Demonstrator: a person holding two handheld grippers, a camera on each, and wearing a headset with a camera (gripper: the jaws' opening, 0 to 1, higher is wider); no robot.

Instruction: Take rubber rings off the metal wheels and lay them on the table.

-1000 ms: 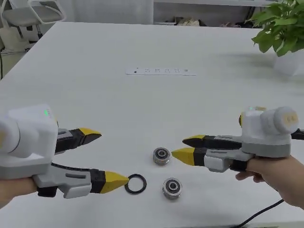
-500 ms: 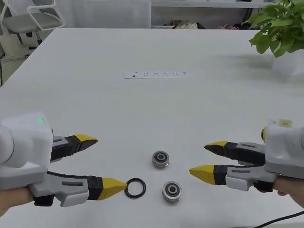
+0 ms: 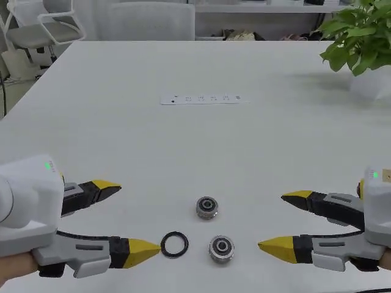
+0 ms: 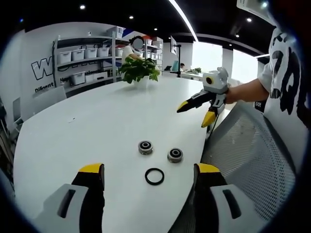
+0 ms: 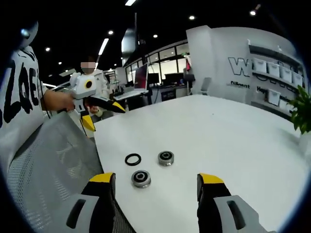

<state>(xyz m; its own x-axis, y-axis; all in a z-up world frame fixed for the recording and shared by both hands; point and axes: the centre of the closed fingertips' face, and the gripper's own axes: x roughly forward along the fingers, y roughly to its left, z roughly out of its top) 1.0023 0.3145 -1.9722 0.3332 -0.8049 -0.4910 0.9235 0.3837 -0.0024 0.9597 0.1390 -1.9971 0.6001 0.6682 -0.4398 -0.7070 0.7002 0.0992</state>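
Observation:
Two small metal wheels rest on the white table (image 3: pixel 201 140): the farther wheel (image 3: pixel 207 206) and the nearer wheel (image 3: pixel 221 248). A loose black rubber ring (image 3: pixel 175 243) lies flat just left of the nearer wheel. My left gripper (image 3: pixel 129 218) is open at the lower left, its near fingertip a little left of the ring. My right gripper (image 3: pixel 287 223) is open at the lower right, apart from the wheels. In the left gripper view the ring (image 4: pixel 154 176) and both wheels (image 4: pixel 146 147) (image 4: pixel 175 155) lie ahead of the open jaws. In the right gripper view I see the ring (image 5: pixel 132 159) and the wheels (image 5: pixel 165 158) (image 5: pixel 141 178).
A white power strip (image 3: pixel 204 99) lies mid-table. A potted green plant (image 3: pixel 359 38) stands at the far right corner. Office chairs (image 3: pixel 43 24) stand beyond the far left edge. A mesh chair back (image 4: pixel 243 145) sits close to the table's near edge.
My right gripper has drawn back to the right and toward me, away from the wheels, and opened wider. My left gripper drifted slightly down. The ring and wheels stayed put.

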